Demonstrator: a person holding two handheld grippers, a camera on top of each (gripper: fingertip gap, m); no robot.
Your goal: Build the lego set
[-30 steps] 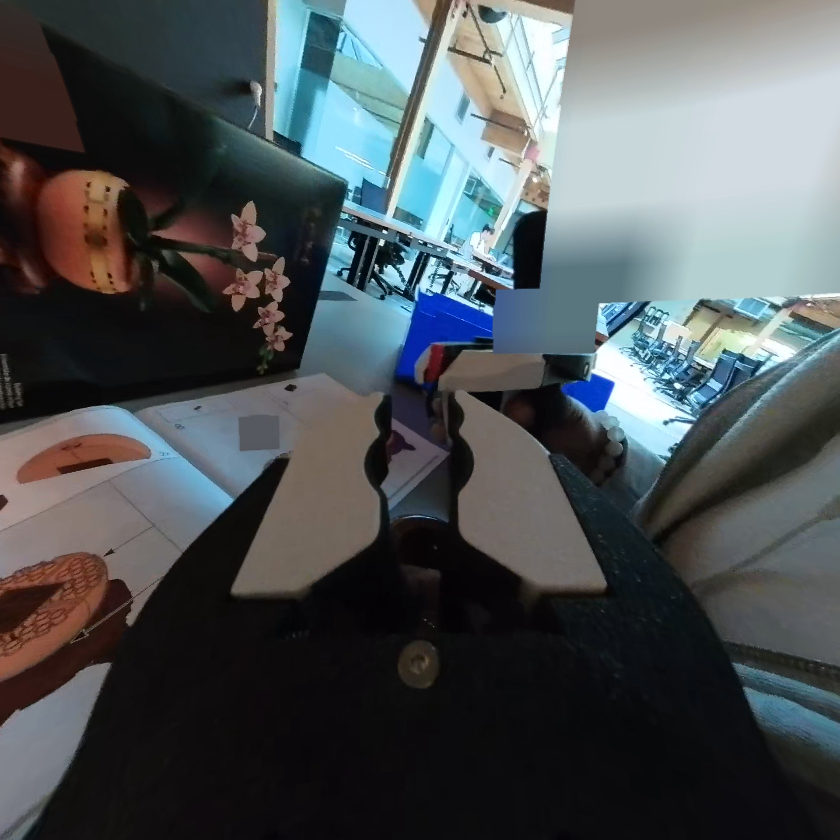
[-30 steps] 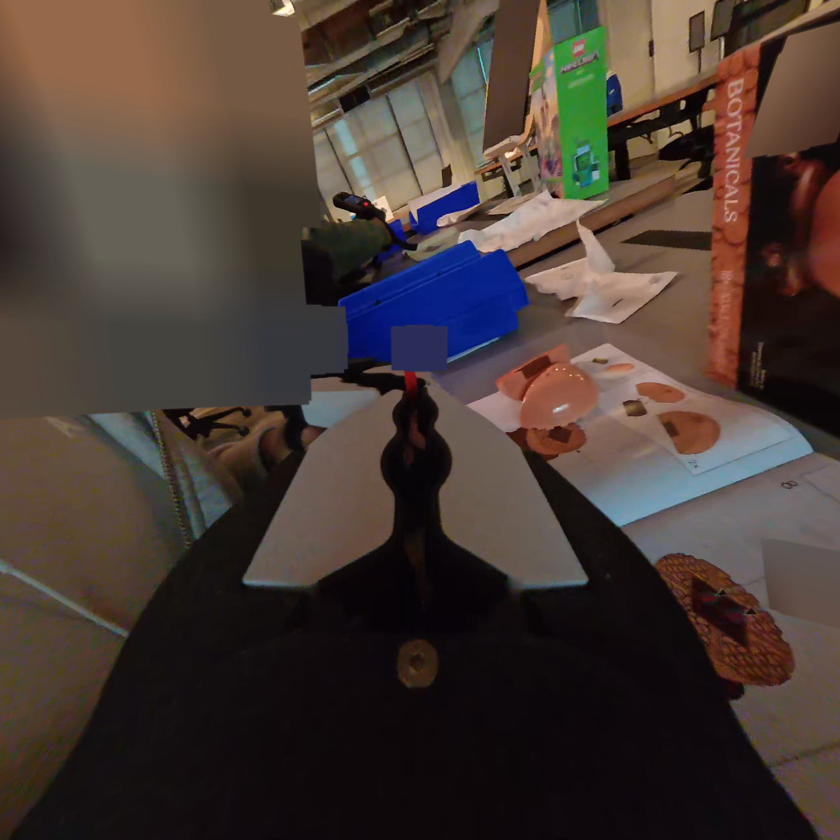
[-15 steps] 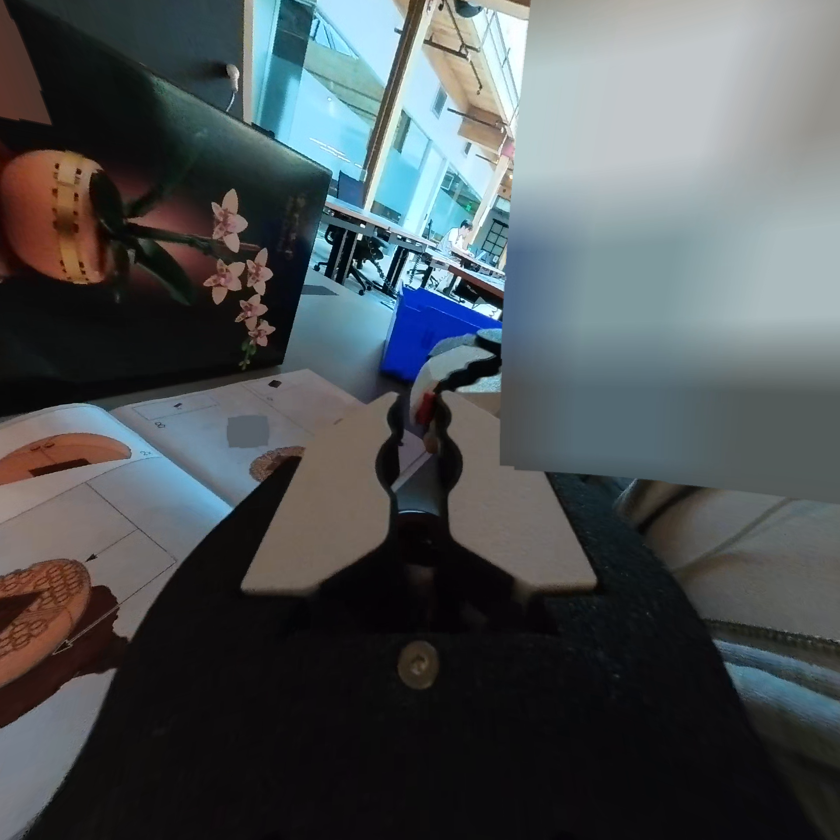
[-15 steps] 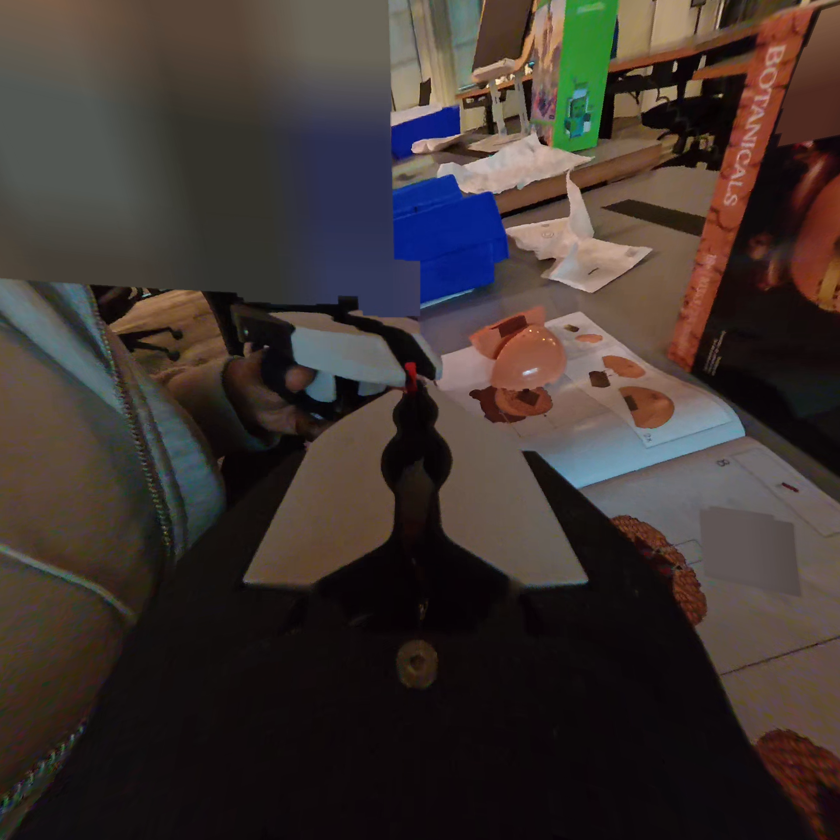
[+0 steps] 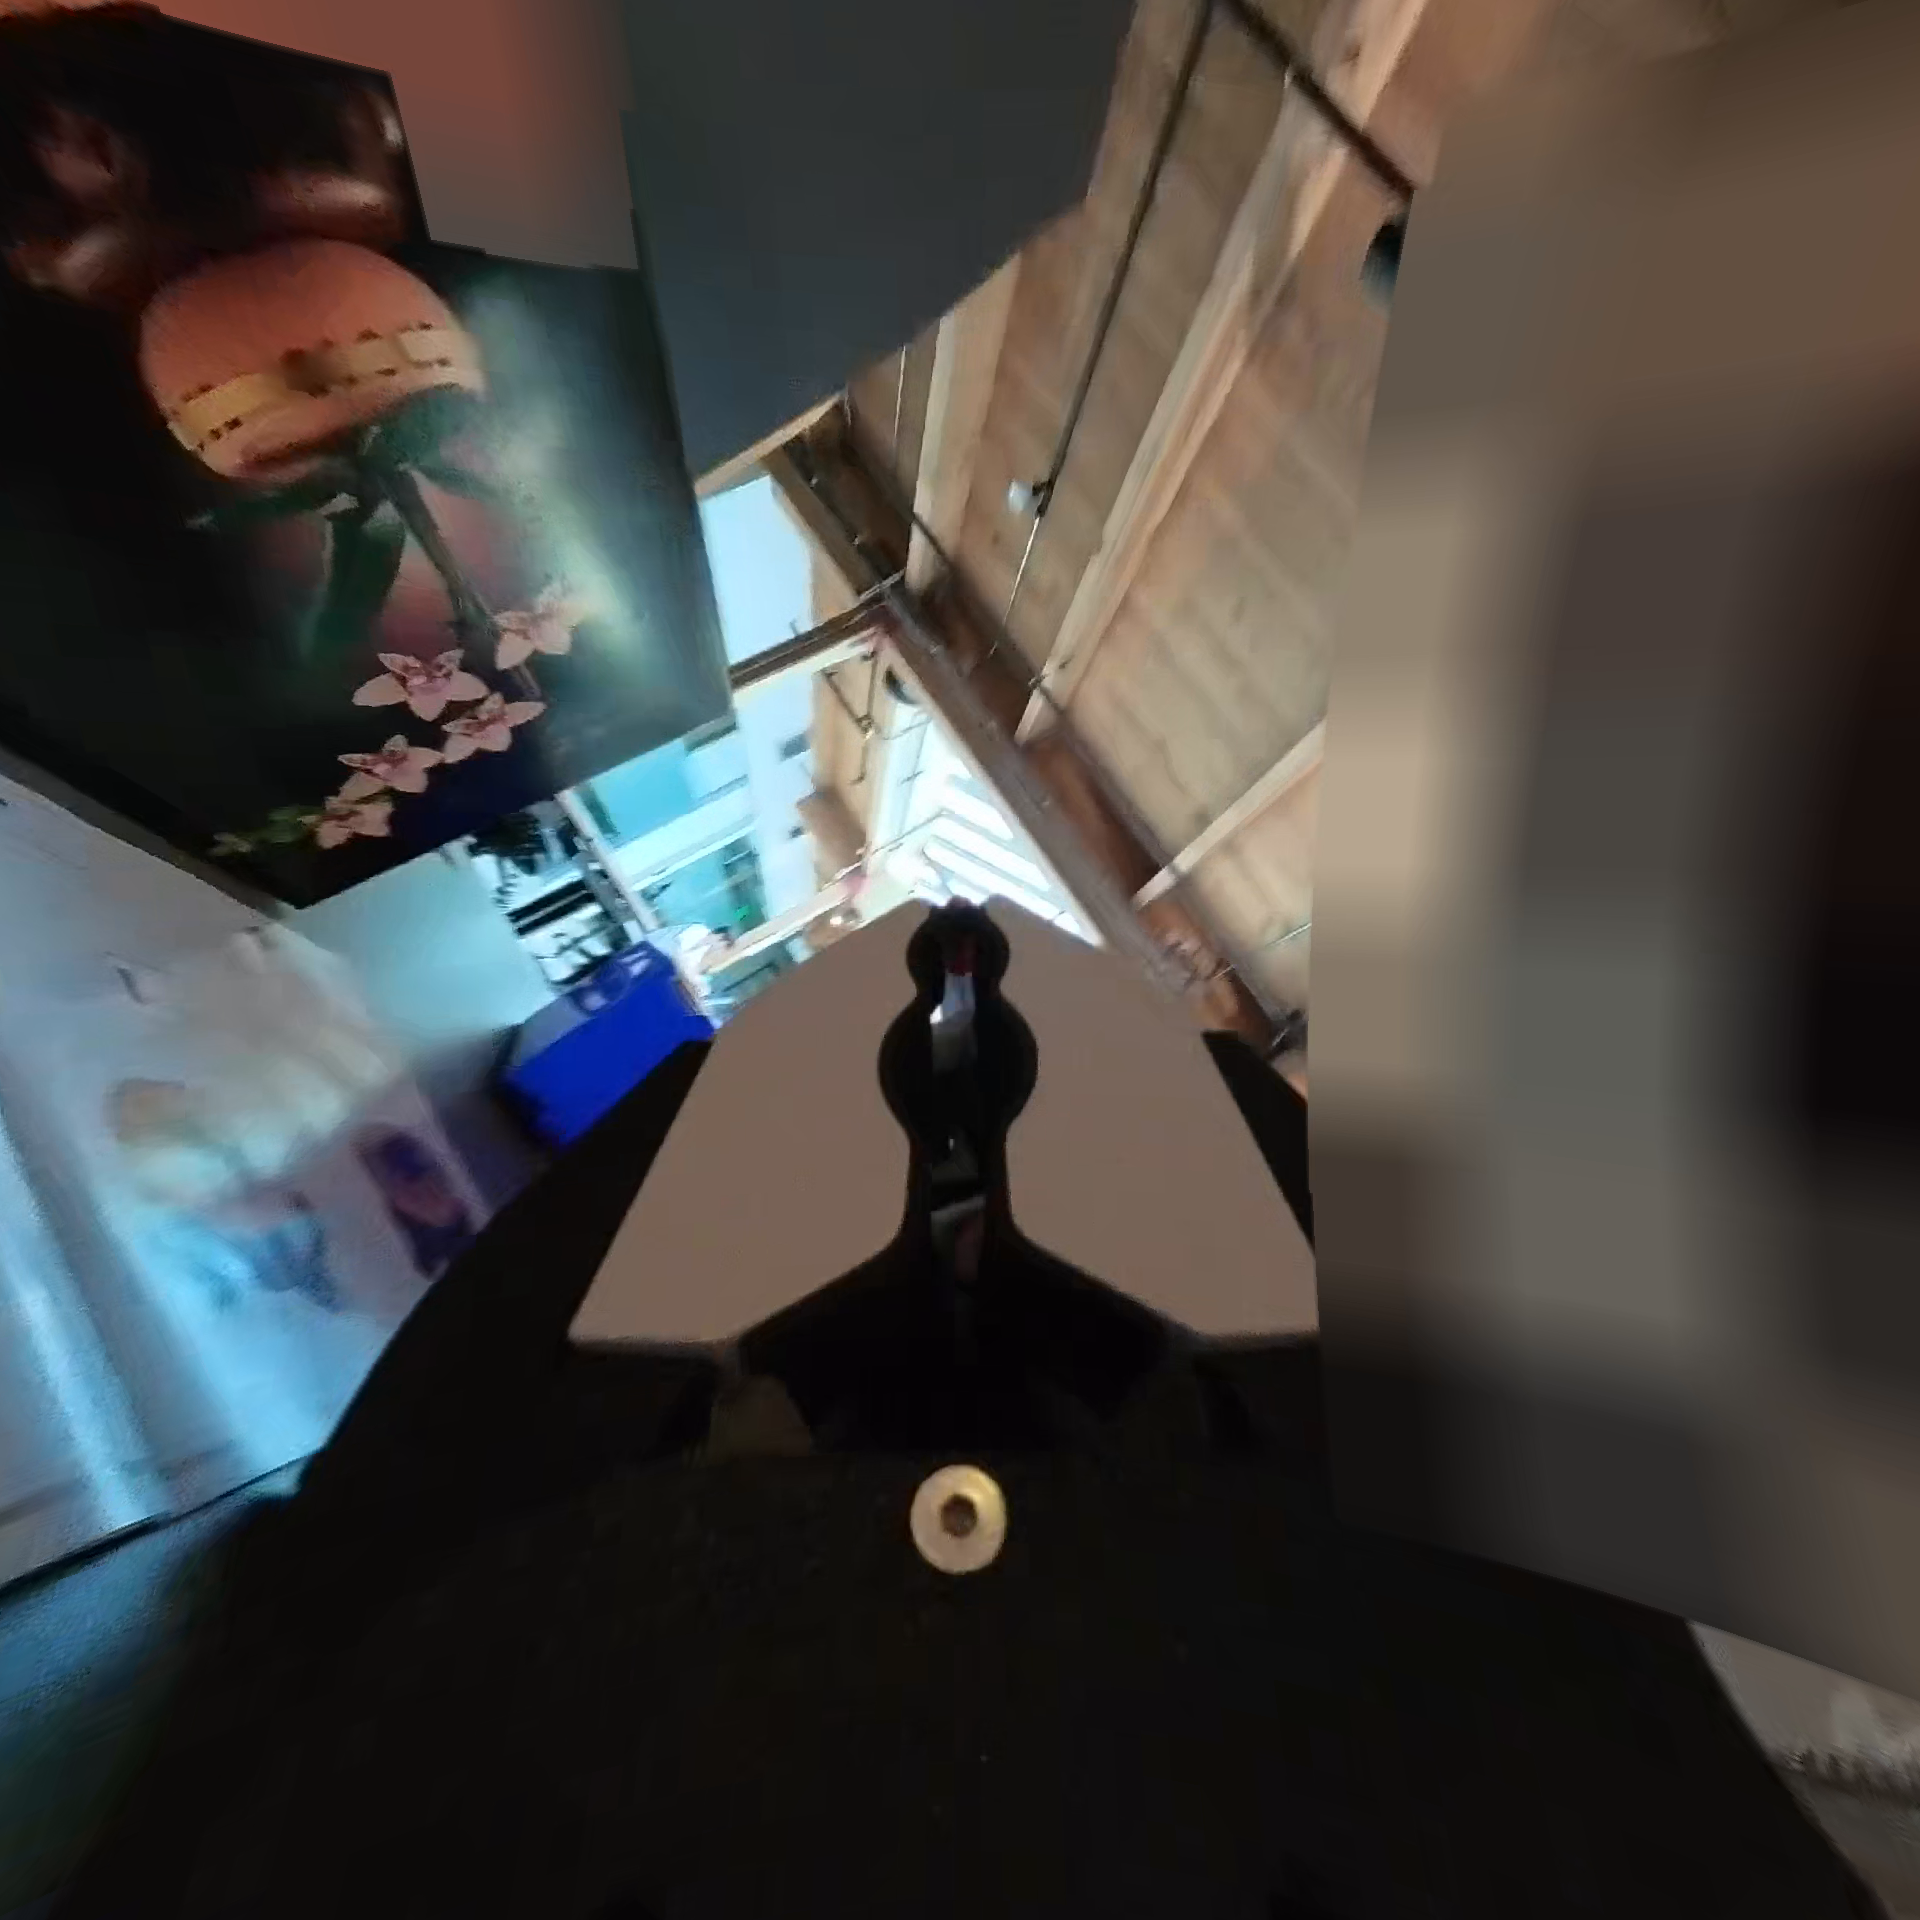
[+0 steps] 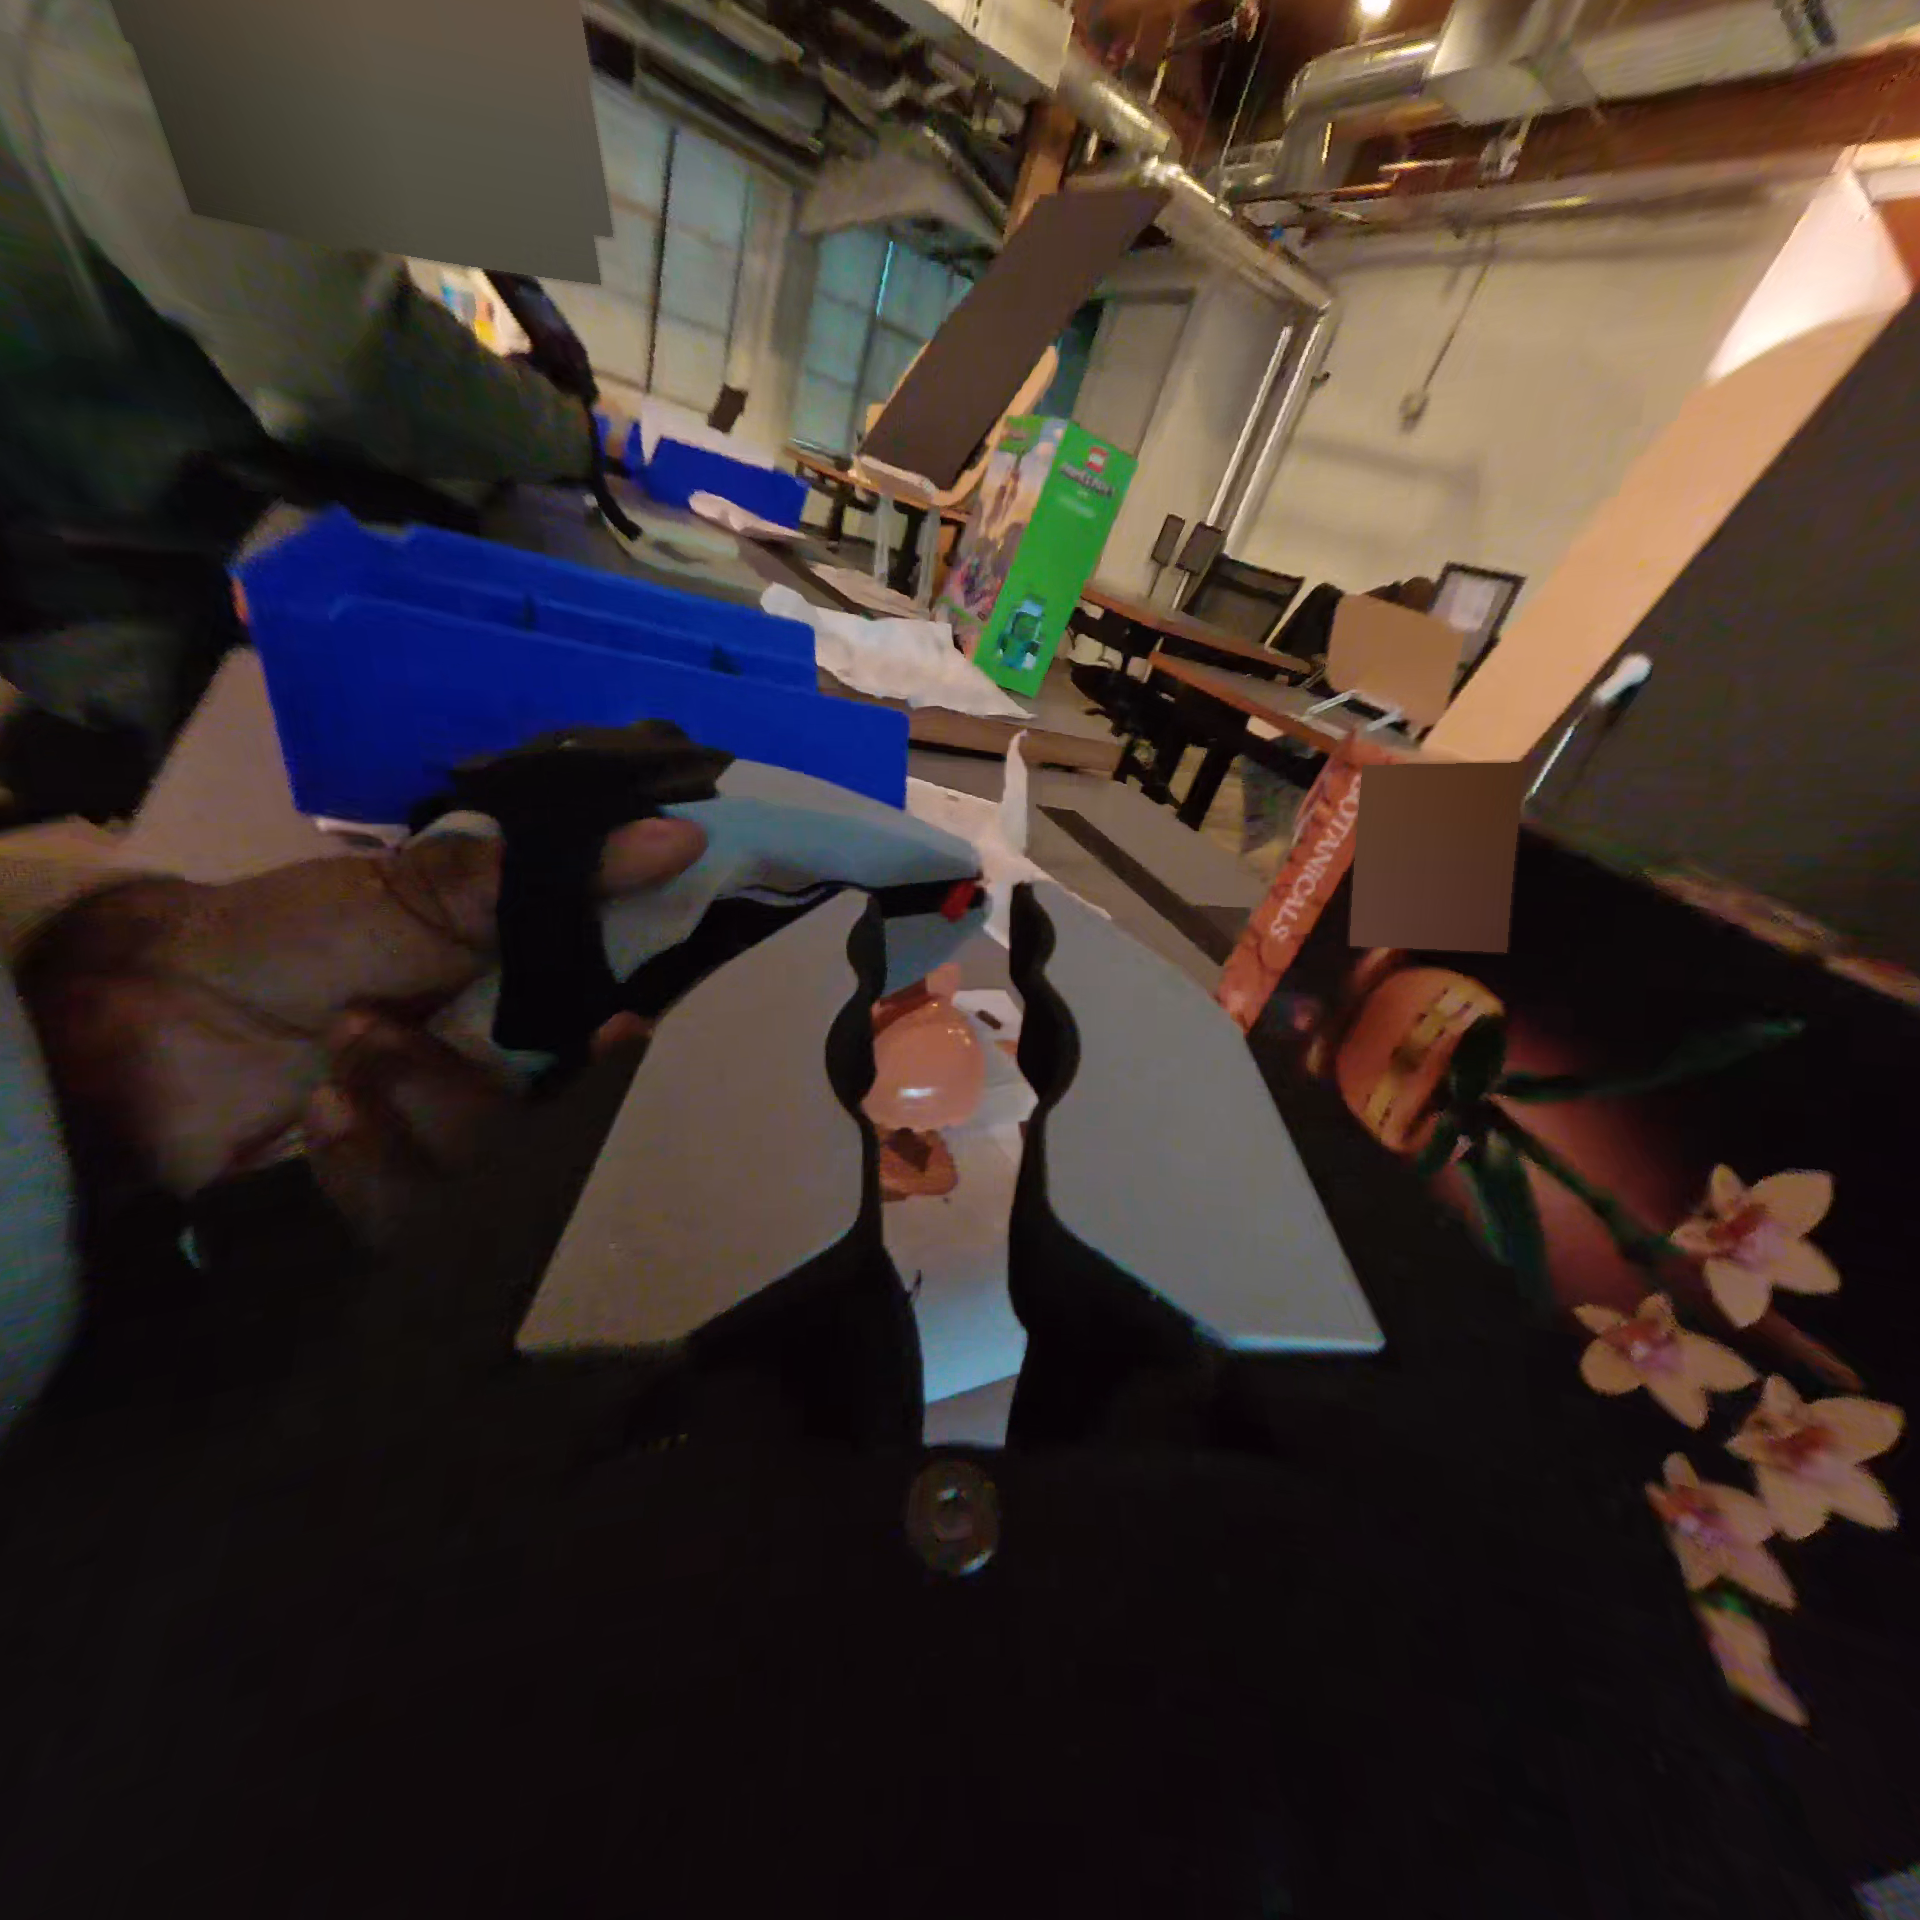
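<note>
Left gripper (image 5: 957,920): pressed together on a small red piece (image 5: 964,948), tips tilted up toward the ceiling beams; in the right wrist view the same gripper (image 6: 971,902) reaches in from the left, the red piece (image 6: 961,900) pinched at its very tip.
Right gripper (image 6: 945,914): spread, nothing between the pads, tips just beside the red piece but apart from it.
Hand (image 6: 260,997): wrapped round the left gripper's handle, left of the red piece.
Red piece, place: in the air above the open booklet (image 6: 961,1236), in front of the blue bin (image 6: 540,686).
Peach dome (image 6: 920,1060): below the red piece, on the booklet, seen through the right gripper's gap.
Dark flower-printed box (image 6: 1621,1174): upright, right of the red piece; in the left wrist view the box (image 5: 312,499) fills the upper left.
Green box (image 6: 1039,561): well beyond the red piece, on a farther table.
Doing it well, as a judgement: steady squeeze on so small a piece, since only the tip edge bites it; right gripper's tips held clear of it to avoid a knock; slower wrist turns, given the blur in the left wrist view.
</note>
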